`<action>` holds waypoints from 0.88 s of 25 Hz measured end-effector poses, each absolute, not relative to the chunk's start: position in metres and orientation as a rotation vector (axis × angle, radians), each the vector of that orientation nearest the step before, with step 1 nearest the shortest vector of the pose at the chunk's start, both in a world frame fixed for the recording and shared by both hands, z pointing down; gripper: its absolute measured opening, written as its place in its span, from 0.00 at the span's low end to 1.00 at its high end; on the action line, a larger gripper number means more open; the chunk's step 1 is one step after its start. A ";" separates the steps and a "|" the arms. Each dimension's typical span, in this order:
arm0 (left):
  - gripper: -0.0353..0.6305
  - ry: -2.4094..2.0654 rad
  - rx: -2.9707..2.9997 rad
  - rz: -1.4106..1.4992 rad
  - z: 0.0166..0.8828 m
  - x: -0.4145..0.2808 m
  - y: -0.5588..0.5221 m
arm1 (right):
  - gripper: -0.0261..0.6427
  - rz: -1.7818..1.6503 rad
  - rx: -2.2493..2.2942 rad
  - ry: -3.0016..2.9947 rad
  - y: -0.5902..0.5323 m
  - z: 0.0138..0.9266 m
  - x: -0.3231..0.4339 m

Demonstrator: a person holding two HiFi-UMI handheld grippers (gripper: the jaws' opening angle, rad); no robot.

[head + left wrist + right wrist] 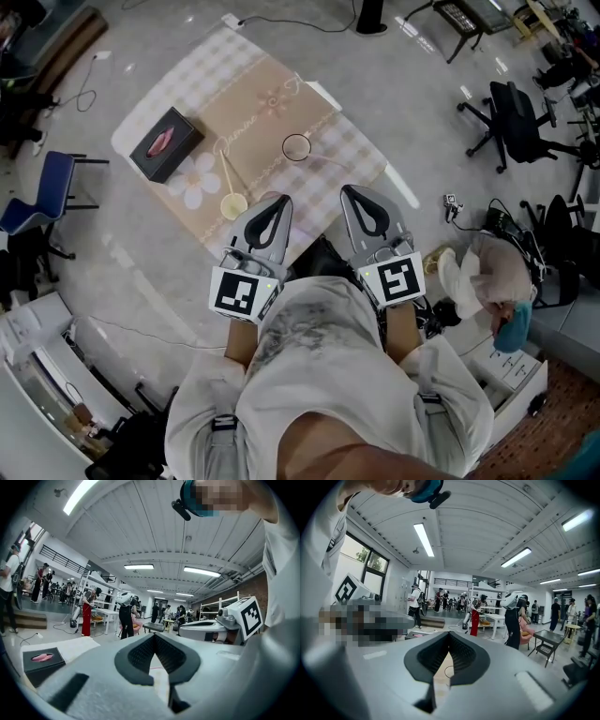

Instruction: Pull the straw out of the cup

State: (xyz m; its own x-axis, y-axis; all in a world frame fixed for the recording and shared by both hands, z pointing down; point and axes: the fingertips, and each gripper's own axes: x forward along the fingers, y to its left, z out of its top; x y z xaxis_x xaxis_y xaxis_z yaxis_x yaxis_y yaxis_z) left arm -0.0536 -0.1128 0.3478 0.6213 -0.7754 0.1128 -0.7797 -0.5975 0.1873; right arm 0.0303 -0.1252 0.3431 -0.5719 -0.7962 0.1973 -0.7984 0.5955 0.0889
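Cup (pixel 296 147) empty on checked cloth (pixel 251 101), straw (pixel 227 176) lying to its left, left gripper (pixel 273 200) and right gripper (pixel 357 193) side by side near, jaws closed, holding nothing.

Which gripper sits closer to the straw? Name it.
The left gripper: its tip is beside the straw, while the right gripper lies farther off.

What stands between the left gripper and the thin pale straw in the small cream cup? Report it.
Nothing visible: only bare checked tablecloth lies between the left gripper and the thin pale straw in the small cream cup.
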 end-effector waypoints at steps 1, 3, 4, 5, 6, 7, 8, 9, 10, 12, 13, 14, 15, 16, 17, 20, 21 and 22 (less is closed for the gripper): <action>0.06 -1.280 2.625 0.032 0.350 -0.052 -0.116 | 0.06 -0.006 1.324 -2.624 -0.130 0.342 0.029; 0.06 -1.285 2.618 0.042 0.354 -0.050 -0.123 | 0.06 -0.022 1.318 -2.645 -0.139 0.342 0.028; 0.06 -1.287 2.614 0.048 0.356 -0.048 -0.127 | 0.06 -0.016 1.311 -2.649 -0.143 0.344 0.028; 0.06 -1.289 2.609 0.053 0.358 -0.047 -0.130 | 0.06 -0.009 1.303 -2.652 -0.146 0.346 0.028; 0.06 -1.289 2.604 0.058 0.360 -0.046 -0.133 | 0.06 -0.001 1.295 -2.655 -0.149 0.348 0.029; 0.06 -1.290 2.599 0.064 0.363 -0.044 -0.137 | 0.06 0.005 1.286 -2.655 -0.153 0.350 0.029; 0.06 -1.291 2.593 0.071 0.365 -0.044 -0.141 | 0.06 0.011 1.278 -2.656 -0.157 0.352 0.030; 0.06 -1.293 2.586 0.079 0.368 -0.043 -0.145 | 0.06 0.019 1.271 -2.656 -0.161 0.354 0.031; 0.06 -1.295 2.578 0.086 0.371 -0.042 -0.148 | 0.06 0.028 1.264 -2.656 -0.165 0.356 0.031; 0.06 -1.298 2.565 0.097 0.375 -0.040 -0.154 | 0.06 0.042 1.251 -2.653 -0.172 0.360 0.033; 0.06 -1.298 2.559 0.102 0.377 -0.040 -0.157 | 0.06 0.047 1.244 -2.652 -0.175 0.362 0.034; 0.06 -1.298 2.553 0.108 0.380 -0.039 -0.159 | 0.06 0.050 1.239 -2.651 -0.178 0.364 0.035; 0.06 -1.297 2.548 0.112 0.382 -0.038 -0.162 | 0.06 0.051 1.233 -2.651 -0.181 0.366 0.035; 0.06 -1.297 2.542 0.116 0.384 -0.037 -0.164 | 0.06 0.053 1.228 -2.649 -0.185 0.367 0.035; 0.06 -1.297 2.538 0.119 0.387 -0.037 -0.167 | 0.06 0.056 1.223 -2.647 -0.188 0.370 0.036; 0.06 -1.297 2.529 0.127 0.391 -0.035 -0.174 | 0.06 0.064 1.205 -2.644 -0.196 0.375 0.037; 0.06 -1.297 2.526 0.130 0.392 -0.035 -0.176 | 0.06 0.066 1.200 -2.643 -0.198 0.377 0.037; 0.06 -1.296 2.523 0.133 0.394 -0.034 -0.178 | 0.06 0.069 1.195 -2.640 -0.200 0.379 0.038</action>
State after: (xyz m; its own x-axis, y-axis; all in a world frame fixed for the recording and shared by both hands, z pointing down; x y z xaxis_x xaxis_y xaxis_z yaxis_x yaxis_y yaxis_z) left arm -0.0341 -0.1779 0.3937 0.5883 -0.7790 0.2168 -0.8068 -0.5474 0.2224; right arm 0.0378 -0.2004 0.3790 -0.6356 -0.7343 0.2382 -0.7457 0.6638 0.0567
